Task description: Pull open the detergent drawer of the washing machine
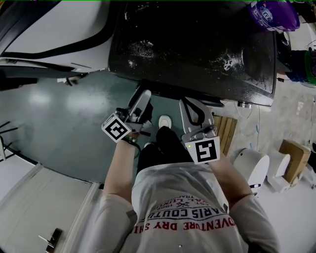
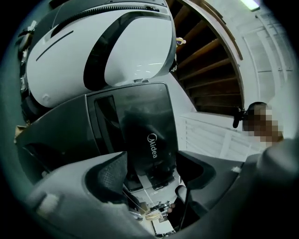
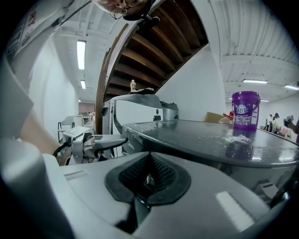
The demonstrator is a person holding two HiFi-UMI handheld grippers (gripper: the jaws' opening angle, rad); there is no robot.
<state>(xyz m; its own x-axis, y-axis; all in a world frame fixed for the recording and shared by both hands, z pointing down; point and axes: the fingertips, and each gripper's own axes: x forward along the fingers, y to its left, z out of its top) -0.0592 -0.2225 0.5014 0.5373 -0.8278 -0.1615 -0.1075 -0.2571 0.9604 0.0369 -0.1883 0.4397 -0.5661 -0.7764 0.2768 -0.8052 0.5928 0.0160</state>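
The washing machine [image 1: 197, 49] is dark grey, and in the head view I see only its dusty top; its front is hidden under the near edge. The left gripper view, rolled sideways, shows the front's dark glossy panel with the Midea logo [image 2: 149, 135], closed flush. My left gripper [image 2: 152, 175] is open just short of that panel, with nothing between its pads. In the head view the left gripper [image 1: 140, 106] reaches toward the front edge. Beside it, my right gripper [image 1: 195, 111] is shut on nothing, level with the top [image 3: 210, 135].
A purple tub [image 1: 274, 15] stands on the machine's far right corner. A large white appliance [image 1: 54, 29] sits to the left. A wooden pallet [image 1: 226, 131], a white round object [image 1: 252, 165] and a cardboard box [image 1: 294, 158] lie on the floor at right.
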